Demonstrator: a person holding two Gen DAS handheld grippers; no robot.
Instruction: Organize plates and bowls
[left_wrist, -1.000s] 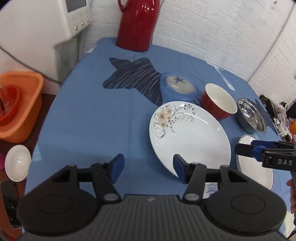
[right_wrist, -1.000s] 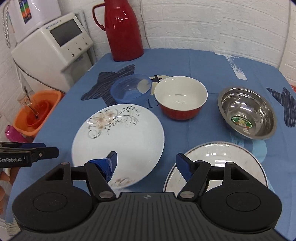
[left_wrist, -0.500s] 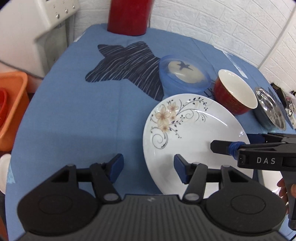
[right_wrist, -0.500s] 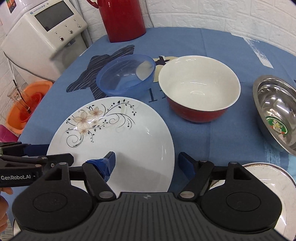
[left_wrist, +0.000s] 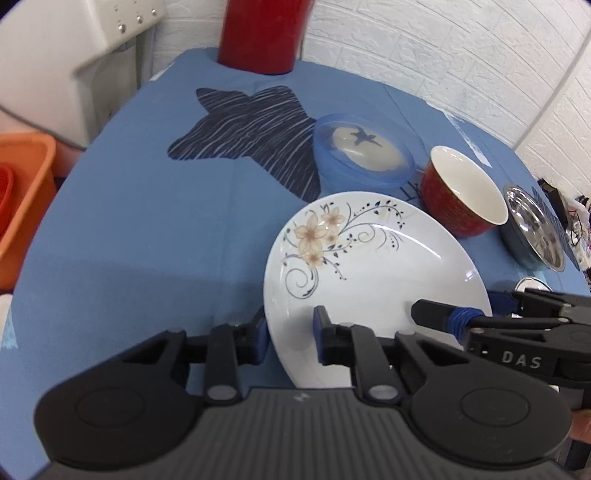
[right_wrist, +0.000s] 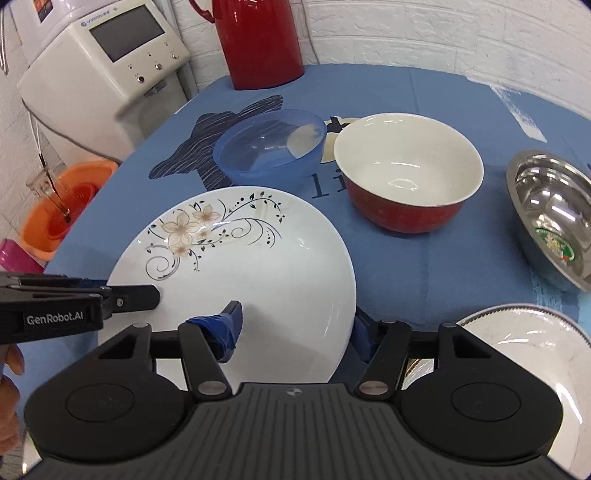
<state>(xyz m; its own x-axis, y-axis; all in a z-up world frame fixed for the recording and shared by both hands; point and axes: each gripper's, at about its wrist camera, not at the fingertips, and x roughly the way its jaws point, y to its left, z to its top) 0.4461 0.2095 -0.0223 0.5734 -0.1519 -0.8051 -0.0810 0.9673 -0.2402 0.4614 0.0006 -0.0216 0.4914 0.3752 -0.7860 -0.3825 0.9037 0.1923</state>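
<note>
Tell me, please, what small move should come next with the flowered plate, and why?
Probably close both tools on the flowered plate. The left tool straddles its left rim and the right tool straddles its right rim, both open, so neither grips it yet.

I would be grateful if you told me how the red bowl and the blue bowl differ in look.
The red bowl is opaque, red outside and white inside; the blue bowl is translucent, so the tablecloth's print shows through it. The red bowl looks taller, with steeper walls; the blue bowl looks shallower. Both stand upright and empty, side by side behind the flowered plate.
</note>
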